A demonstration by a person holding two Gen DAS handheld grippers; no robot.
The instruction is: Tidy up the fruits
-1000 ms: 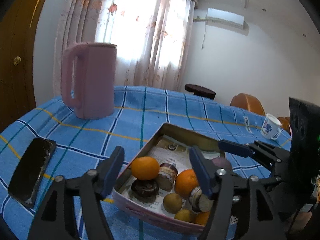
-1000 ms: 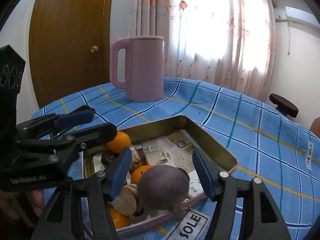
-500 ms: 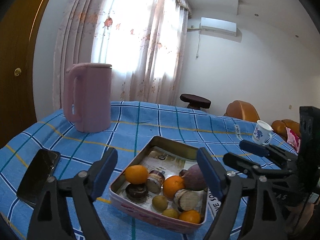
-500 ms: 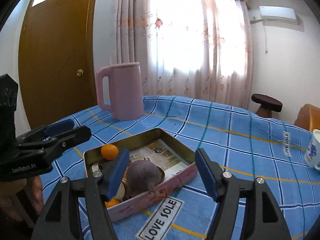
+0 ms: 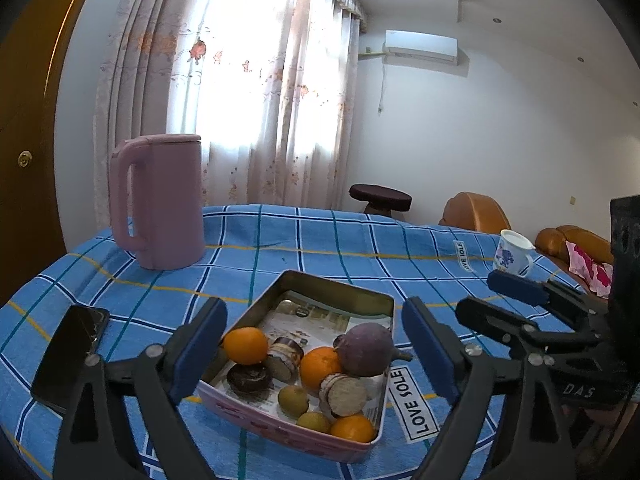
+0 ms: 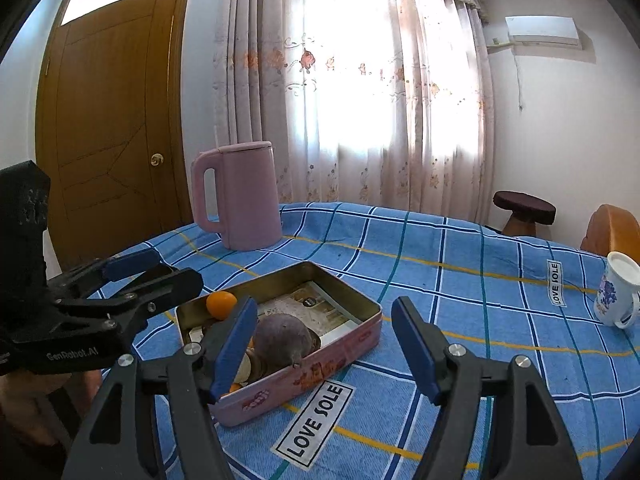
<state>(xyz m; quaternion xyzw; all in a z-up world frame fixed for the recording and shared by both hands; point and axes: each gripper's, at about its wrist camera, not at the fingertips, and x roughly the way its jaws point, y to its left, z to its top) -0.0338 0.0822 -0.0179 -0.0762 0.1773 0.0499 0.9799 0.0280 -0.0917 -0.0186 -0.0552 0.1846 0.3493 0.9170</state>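
Observation:
A pink metal tin (image 5: 280,436) (image 6: 304,376) sits on the blue checked tablecloth and holds several fruits: oranges (image 5: 245,345), a round purple fruit (image 5: 366,351) (image 6: 282,340), small green-brown fruits (image 5: 293,399) and cut pieces (image 5: 344,394). My left gripper (image 5: 316,354) is open and empty, raised above the tin's near side. My right gripper (image 6: 328,350) is open and empty, back from the tin's right corner. Each gripper shows in the other's view: the right gripper (image 5: 516,300) and the left gripper (image 6: 152,268).
A pink kettle (image 5: 158,204) (image 6: 236,196) stands at the back left. A black phone (image 5: 70,356) lies at the left edge. A white floral mug (image 5: 512,252) (image 6: 616,296) stands at the right. A stool (image 6: 524,210) and orange seats are beyond the table.
Both grippers have pulled up and back from the tin. The purple fruit that lay between my right fingers now rests in the tin.

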